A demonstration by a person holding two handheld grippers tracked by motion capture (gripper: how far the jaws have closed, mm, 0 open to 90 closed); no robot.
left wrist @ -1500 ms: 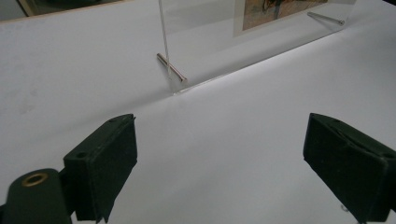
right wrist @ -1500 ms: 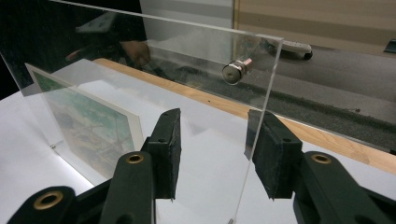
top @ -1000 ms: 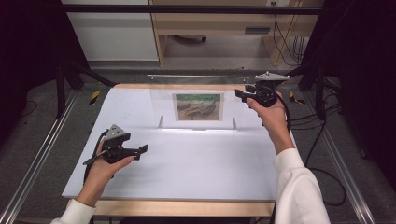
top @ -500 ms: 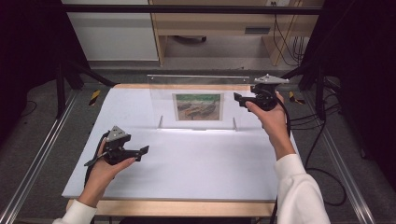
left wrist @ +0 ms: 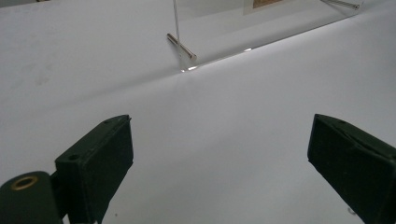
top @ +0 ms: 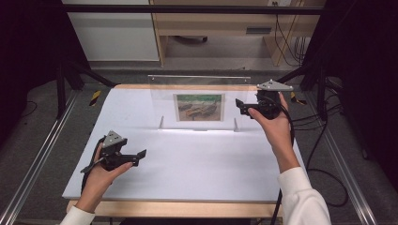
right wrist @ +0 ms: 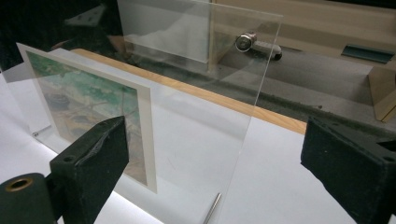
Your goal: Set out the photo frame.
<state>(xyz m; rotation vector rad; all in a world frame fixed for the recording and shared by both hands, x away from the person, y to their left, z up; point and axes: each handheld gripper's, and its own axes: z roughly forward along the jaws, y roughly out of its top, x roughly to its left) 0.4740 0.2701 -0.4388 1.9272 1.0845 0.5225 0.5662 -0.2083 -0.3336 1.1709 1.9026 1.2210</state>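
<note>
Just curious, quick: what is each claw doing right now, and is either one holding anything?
Left claw: open, holding nothing.
Right claw: open, just been opening, beside the clear picture frame, gripping nothing.

The person wore white sleeves (top: 300,197). Each hand-held gripper (top: 123,157) was black, topped by a grey three-cornered plate. A black cable trailed from each.

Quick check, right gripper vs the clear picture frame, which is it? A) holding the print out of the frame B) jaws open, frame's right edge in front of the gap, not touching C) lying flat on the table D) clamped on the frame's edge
B: in the right gripper view the right gripper has its jaws wide apart, and the acrylic frame stands beyond them, untouched.
</note>
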